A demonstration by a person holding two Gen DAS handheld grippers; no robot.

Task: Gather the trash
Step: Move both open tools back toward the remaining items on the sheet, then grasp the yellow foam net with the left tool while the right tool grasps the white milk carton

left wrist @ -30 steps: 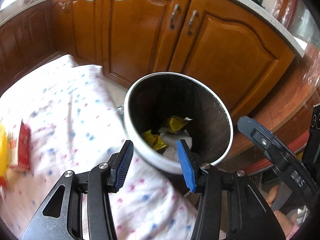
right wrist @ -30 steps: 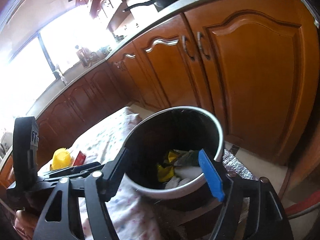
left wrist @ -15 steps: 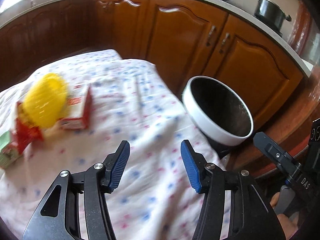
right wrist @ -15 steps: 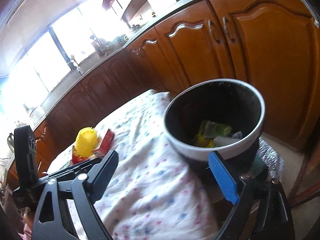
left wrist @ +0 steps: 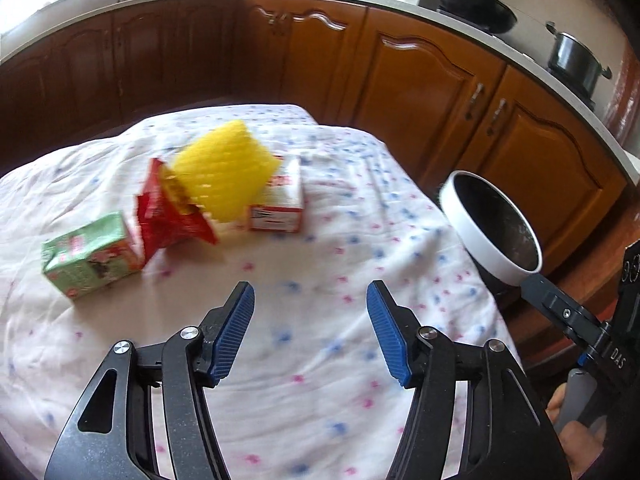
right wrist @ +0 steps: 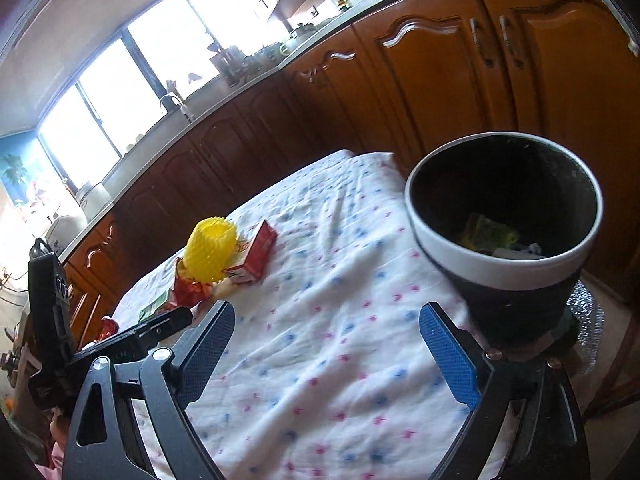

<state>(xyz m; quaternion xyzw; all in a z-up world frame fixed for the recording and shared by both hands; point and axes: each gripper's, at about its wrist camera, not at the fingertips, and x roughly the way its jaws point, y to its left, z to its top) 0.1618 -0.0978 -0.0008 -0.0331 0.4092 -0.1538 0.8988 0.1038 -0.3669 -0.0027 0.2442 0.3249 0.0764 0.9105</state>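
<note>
Both grippers hang over the cloth-covered bench with nothing between their pads. The left gripper stands about half open and its jaws have just been opening; the right gripper is spread nearly as wide as it goes, its jaws having widened moments ago too.

The trash left to collect sits in a cluster at the far left of the bench: a yellow foam net sleeve resting against a red-and-white box, a crumpled red wrapper below it, and a green carton nearest the left edge. The bin, black with a white rim, stands off the right end of the bench and already holds some yellowish scraps.

From where I stand, the pile is the trouble. The pieces lean on one another, so closing on the yellow sleeve could drag the wrapper along or tip the box. The sleeve looks soft and springy; a loose pinch might let it pop free on the way across to the bin. The cloth is wrinkled and slack, and a low approach could catch a fold between the pads and pull everything with it. The left gripper's half-open spread also looks narrow for the sleeve's width.
</note>
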